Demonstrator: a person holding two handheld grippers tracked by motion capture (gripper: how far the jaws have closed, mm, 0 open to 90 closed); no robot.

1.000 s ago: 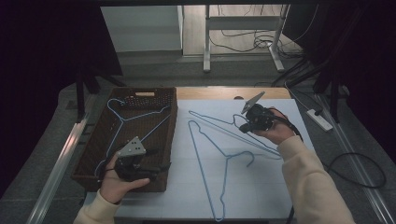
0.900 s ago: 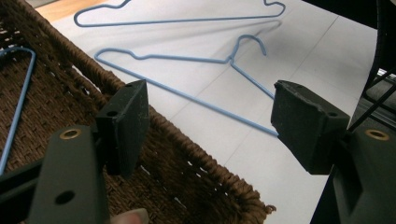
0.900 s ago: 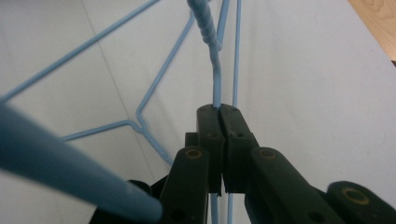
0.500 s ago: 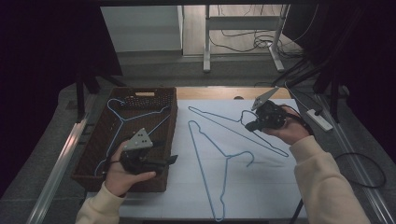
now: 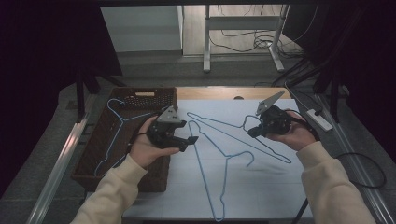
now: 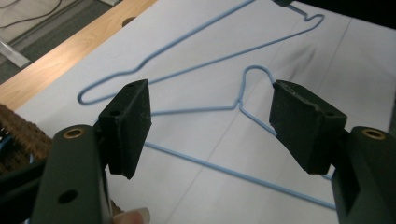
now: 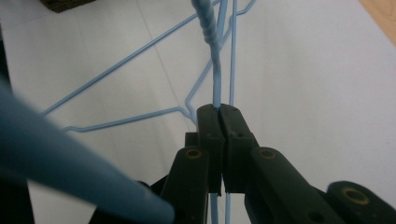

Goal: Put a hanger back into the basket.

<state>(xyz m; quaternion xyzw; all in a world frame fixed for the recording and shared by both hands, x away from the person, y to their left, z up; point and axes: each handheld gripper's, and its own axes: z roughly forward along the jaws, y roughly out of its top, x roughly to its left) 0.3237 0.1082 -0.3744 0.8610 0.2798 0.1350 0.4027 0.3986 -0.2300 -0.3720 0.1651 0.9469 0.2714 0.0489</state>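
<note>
On the white worktop (image 5: 261,186) we pinch the far hanger (image 5: 219,122) by its hook in the right tool (image 5: 251,132); the left tool (image 5: 190,140), jaws wide and empty, must likely reach the near hanger (image 5: 223,182)

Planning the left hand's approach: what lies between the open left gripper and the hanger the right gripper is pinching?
In the high view, between the left gripper and the pinched hanger by the right gripper lies the white sheet and the second hanger's wire.
</note>
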